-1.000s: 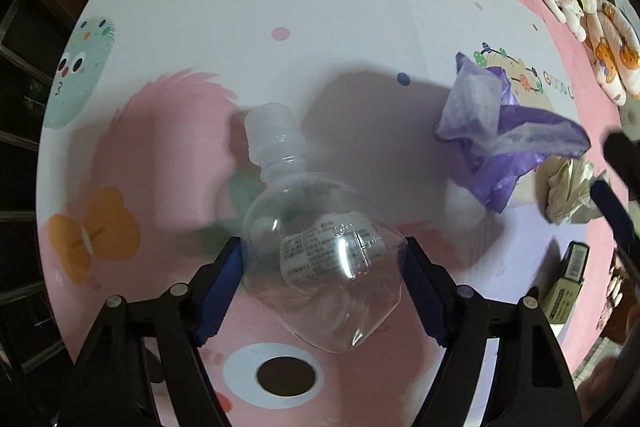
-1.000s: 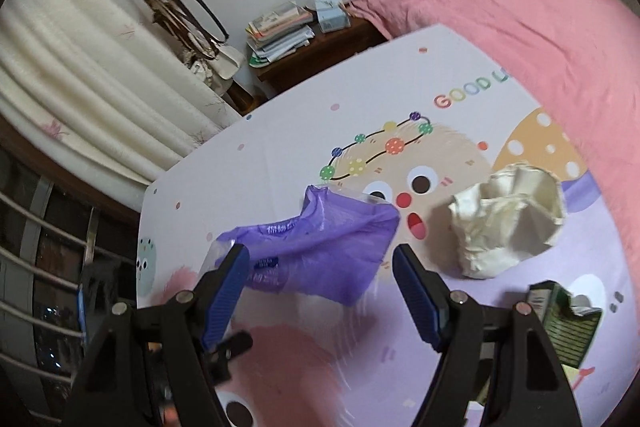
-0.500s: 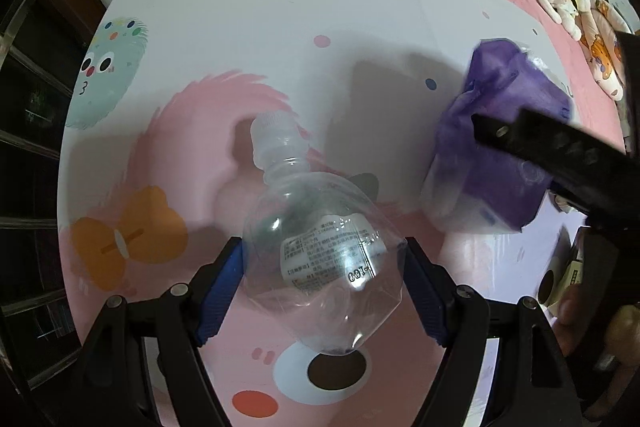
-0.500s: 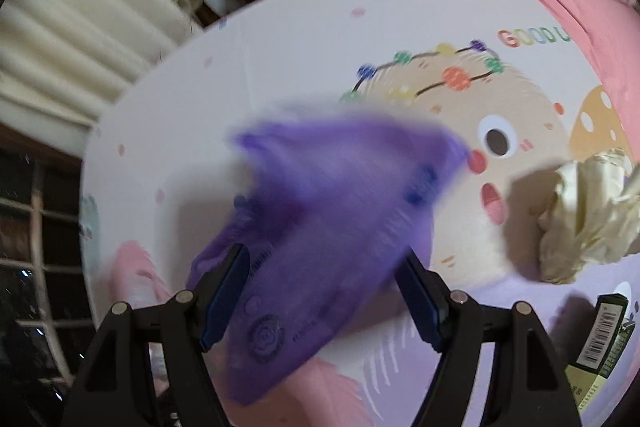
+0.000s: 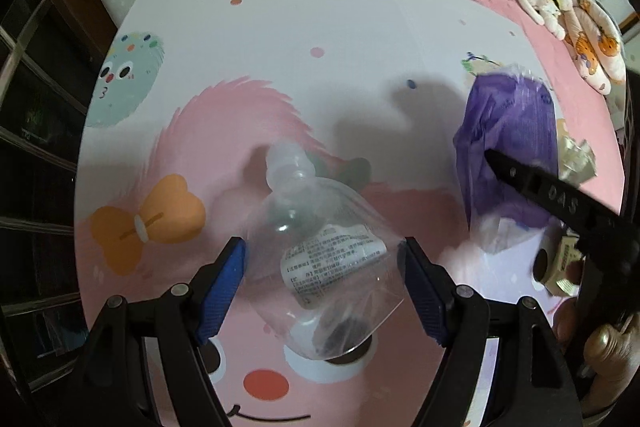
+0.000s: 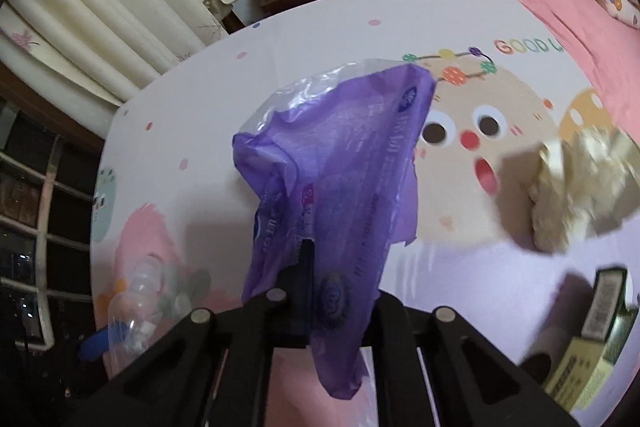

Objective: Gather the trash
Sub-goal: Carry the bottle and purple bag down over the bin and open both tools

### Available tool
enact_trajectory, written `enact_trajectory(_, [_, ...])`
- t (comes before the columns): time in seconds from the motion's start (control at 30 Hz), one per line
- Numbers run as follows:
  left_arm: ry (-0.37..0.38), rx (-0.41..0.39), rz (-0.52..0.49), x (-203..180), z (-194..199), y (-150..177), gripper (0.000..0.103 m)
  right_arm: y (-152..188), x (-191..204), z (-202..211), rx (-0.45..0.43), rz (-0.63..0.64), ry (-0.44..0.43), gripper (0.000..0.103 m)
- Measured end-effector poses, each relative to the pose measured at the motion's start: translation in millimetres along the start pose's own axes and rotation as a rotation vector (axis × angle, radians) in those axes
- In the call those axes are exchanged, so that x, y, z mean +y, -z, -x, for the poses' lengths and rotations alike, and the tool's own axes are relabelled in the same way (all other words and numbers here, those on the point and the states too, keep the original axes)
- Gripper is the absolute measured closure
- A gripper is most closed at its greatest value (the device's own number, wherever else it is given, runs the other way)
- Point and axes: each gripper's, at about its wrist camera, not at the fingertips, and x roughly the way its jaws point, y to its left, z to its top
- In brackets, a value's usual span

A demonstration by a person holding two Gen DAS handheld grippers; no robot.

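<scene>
Purple plastic bag (image 6: 340,163) hangs pinched in the closed right hand-held gripper (image 6: 308,291), lifted above the cartoon-print desk (image 6: 320,35). Clear plastic bottle (image 5: 320,251) sits between the blue pads (image 5: 224,279) of the left hand-held gripper (image 5: 322,287), clamped at its sides. Crumpled cream paper (image 6: 580,187) and a small carton (image 6: 592,339) lie on the desk to the right.

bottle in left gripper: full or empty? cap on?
Empty: the clear bottle is see-through, with the mat's print showing through and no liquid visible. Its walls look crumpled. The whitish neck end points away from the camera; whether a cap is on, cannot tell.
</scene>
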Motion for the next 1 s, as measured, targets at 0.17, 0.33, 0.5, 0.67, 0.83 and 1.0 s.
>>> enact_trajectory(0.17, [0.01,-0.051,-0.027,-16.6,33.3,26.1,0.028,32.0,-6.7,33.9,-0.031,0.045,-0.044,0.096])
enact_trajectory(0.33, [0.017,-0.103,-0.043,-40.7,70.2,72.3,0.031,81.3,-21.0,78.6,-0.048,0.081,-0.111,0.096])
enact_trajectory(0.5, [0.043,-0.145,-0.051,-67.2,106.1,143.0,0.036,136.9,-42.6,116.3,-0.043,0.132,-0.138,0.096])
enact_trajectory(0.67, [0.082,-0.156,-0.058,-104.6,119.5,216.1,0.038,198.2,-75.8,143.8,-0.013,0.167,-0.15,0.097])
enact_trajectory(0.83, [0.115,-0.125,-0.083,-139.1,120.3,286.1,0.038,253.2,-111.2,161.4,0.022,0.167,-0.154,0.097])
enact_trajectory(1.0, [0.122,-0.07,-0.143,-162.0,113.6,348.2,0.038,310.3,-150.3,168.8,0.07,0.153,-0.141,0.097])
